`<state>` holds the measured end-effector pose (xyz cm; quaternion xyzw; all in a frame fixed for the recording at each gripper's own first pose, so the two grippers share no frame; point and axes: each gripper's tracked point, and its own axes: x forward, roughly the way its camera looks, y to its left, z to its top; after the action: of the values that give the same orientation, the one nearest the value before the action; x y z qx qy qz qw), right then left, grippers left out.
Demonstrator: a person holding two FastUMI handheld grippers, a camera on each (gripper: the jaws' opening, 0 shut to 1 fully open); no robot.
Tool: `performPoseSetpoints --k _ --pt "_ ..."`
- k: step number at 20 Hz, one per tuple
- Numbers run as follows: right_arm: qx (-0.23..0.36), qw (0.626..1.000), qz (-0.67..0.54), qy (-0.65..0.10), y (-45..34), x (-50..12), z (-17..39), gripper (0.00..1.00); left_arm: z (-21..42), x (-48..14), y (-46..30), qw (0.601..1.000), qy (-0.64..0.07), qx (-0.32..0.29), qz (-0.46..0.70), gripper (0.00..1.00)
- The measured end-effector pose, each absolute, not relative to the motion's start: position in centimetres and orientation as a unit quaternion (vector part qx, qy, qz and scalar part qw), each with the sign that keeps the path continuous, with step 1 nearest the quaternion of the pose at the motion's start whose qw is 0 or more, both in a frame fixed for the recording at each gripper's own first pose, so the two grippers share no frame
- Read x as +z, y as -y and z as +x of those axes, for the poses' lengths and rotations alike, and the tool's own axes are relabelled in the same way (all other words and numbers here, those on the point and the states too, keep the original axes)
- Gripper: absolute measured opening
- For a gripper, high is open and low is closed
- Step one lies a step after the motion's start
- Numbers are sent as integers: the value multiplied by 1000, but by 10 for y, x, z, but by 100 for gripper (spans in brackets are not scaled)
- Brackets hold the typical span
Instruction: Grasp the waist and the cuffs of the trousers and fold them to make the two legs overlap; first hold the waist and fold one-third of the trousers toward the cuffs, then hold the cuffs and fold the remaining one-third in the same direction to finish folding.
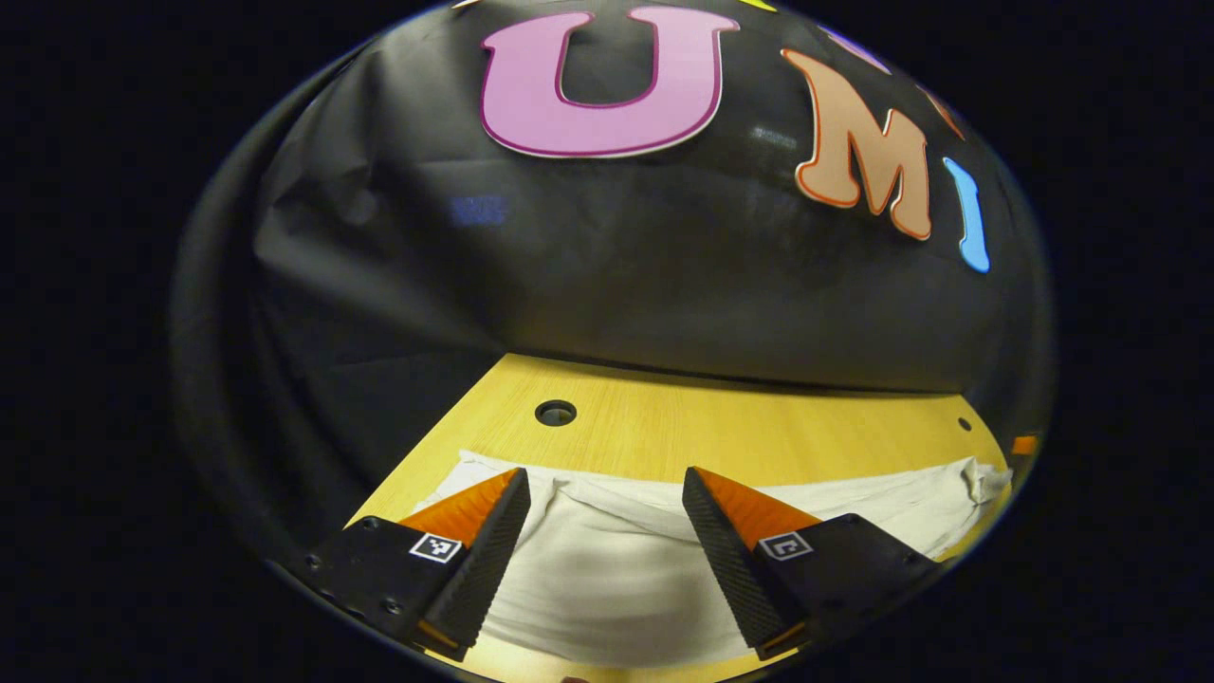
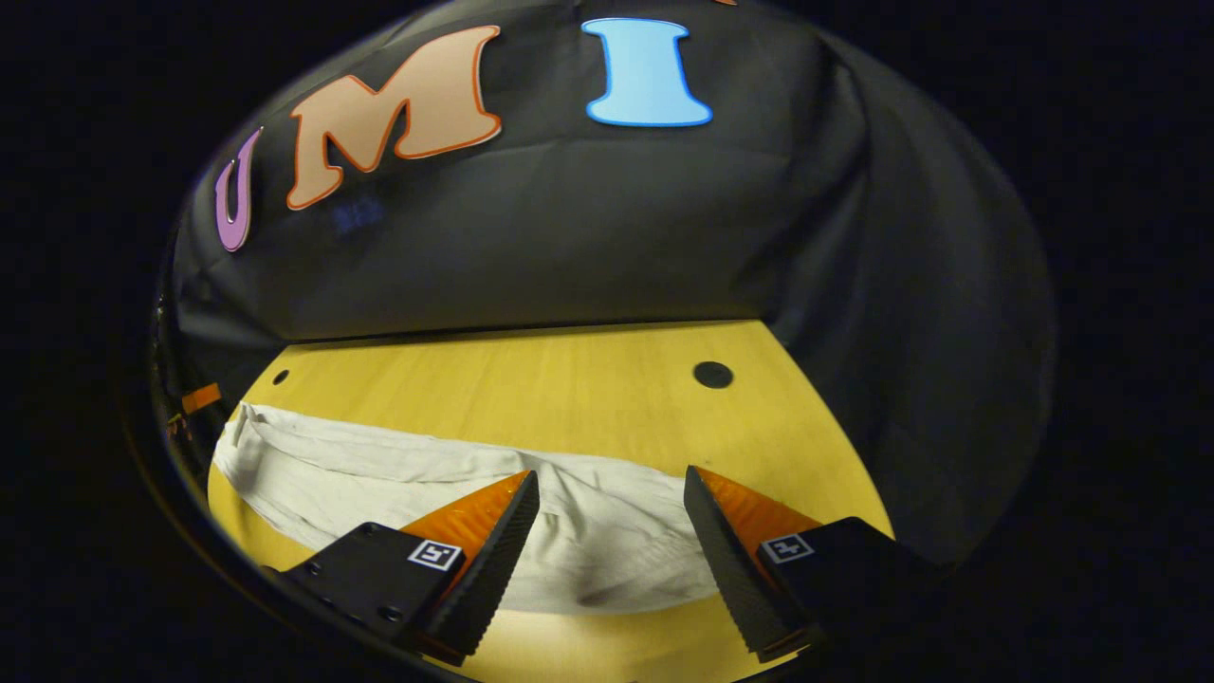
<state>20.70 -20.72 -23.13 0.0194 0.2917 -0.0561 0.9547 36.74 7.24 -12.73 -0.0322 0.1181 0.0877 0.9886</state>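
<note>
White trousers [image 1: 607, 569] lie flat across the wooden table [image 1: 721, 427]; in the left gripper view they spread from under the fingers off to the right, wrinkled along the far edge. My left gripper [image 1: 607, 493] is open above the cloth, one finger on each side of a fold, nothing pinched. In the right gripper view the same trousers [image 2: 379, 474] stretch from the far left to below the fingers, ending in a rounded edge. My right gripper [image 2: 612, 493] is open over that end, jaws wide apart, holding nothing.
The table has a round cable hole [image 1: 556, 413] near its back left and another round cable hole [image 2: 712, 375] near its back right. The black cloth wall [image 2: 588, 247] closes the table's far side and both ends. Bare wood lies between trousers and wall.
</note>
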Motion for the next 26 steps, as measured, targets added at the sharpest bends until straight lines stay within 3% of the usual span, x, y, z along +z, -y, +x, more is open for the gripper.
performPoseSetpoints --k 8,9,12,14,15,21,22,23,25,26 --pt "-102 935 62 -334 262 -273 144 98 365 -124 -69 992 -109 61 -15 95" --pt "-102 933 73 -337 262 -278 143 94 365 -124 -71 992 -109 62 -11 95" --pt "-105 928 94 -344 264 -296 145 98 362 -121 -70 991 -117 69 -3 95" --pt "-104 926 111 -346 261 -308 148 92 358 -119 -64 991 -113 65 -14 95" --pt "-104 924 119 -349 261 -313 150 96 360 -118 -61 992 -109 64 -19 95" --pt "-102 917 165 -348 256 -331 166 97 359 -115 -61 991 -105 78 -13 95" --pt "-103 916 172 -348 255 -332 167 96 360 -114 -62 991 -104 82 -14 95" --pt "-102 914 182 -349 253 -333 168 84 360 -115 -62 991 -104 86 -16 95" --pt "-111 910 190 -352 255 -339 170 73 360 -114 -62 990 -104 91 -19 95" --pt "-113 907 199 -354 255 -340 171 72 361 -113 -62 990 -103 94 -19 95"
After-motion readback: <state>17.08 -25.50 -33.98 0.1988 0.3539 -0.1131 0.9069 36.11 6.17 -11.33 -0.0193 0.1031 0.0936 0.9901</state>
